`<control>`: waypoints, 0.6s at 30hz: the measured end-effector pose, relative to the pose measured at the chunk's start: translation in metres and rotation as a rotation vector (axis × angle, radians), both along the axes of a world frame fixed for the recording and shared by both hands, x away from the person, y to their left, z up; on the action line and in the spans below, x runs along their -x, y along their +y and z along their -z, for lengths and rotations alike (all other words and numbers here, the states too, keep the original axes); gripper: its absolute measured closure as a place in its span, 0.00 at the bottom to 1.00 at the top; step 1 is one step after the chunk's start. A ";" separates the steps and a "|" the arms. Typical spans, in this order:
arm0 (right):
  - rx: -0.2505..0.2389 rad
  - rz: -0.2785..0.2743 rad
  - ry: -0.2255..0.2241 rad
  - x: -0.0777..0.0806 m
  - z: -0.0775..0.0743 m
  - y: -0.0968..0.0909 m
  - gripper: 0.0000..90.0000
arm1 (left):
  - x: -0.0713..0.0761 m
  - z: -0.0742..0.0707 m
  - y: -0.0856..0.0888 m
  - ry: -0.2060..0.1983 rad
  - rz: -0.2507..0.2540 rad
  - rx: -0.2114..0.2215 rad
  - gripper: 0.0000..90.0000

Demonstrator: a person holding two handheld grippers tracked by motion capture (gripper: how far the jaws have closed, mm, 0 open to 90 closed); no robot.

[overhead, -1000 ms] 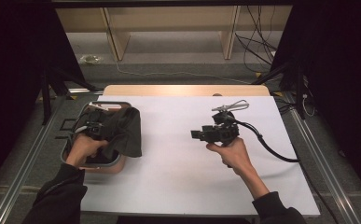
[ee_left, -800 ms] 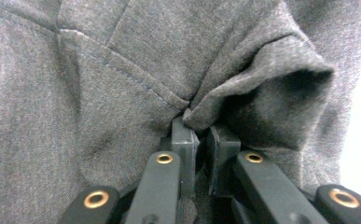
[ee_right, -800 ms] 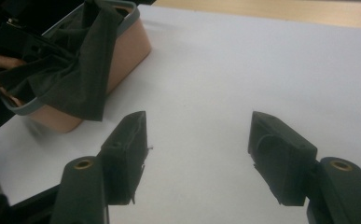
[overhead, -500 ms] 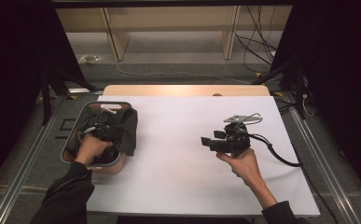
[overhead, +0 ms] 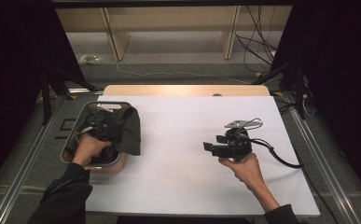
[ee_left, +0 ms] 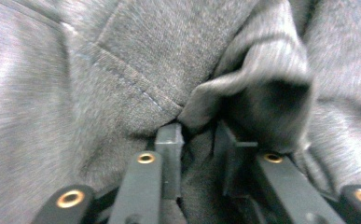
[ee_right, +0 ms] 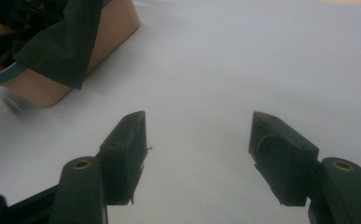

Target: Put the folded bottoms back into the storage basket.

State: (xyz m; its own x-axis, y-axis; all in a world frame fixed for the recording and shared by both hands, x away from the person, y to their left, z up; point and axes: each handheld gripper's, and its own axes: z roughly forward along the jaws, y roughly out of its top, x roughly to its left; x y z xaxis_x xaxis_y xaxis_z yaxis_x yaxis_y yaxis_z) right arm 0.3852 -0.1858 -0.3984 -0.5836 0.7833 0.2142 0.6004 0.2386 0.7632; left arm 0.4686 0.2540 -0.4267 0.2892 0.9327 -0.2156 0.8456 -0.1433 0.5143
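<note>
Two tongs are in your hands, one at each side of the white worktop [overhead: 183, 154]. Your left tongs [overhead: 99, 128] are down inside the basket [overhead: 78, 119] that sits at the worktop's left edge, pressed in among the dark grey garment [overhead: 127, 133] that fills it. Part of that garment hangs out over the basket's right rim and onto the worktop. In the left gripper view the jaws stand a small way apart; they have just been opening, and a fold of the grey cloth [ee_left: 243, 93] bunches right at their tips, with fabric lying between them. The pads do not look pressed on it, so read this as a loosened hold rather than a grip.

Your right tongs [overhead: 208, 147] hang over bare worktop well apart from the basket, pointing toward it. In the right gripper view the jaws are spread wide with nothing between them; past them you see the basket's tan wall [ee_right: 113, 32] and the garment's draped edge [ee_right: 61, 46].
</note>
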 end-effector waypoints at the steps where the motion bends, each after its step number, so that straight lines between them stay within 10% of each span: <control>1: 0.001 0.004 0.002 0.000 0.000 -0.001 0.42 | 0.002 -0.004 0.002 -0.006 -0.004 0.007 0.74; 13: 0.004 0.008 0.008 0.003 0.001 -0.004 0.42 | 0.026 -0.059 0.006 -0.109 0.040 0.155 0.65; 18: 0.009 0.004 0.012 0.004 0.003 -0.003 0.42 | 0.026 -0.056 -0.013 -0.066 0.085 0.155 0.53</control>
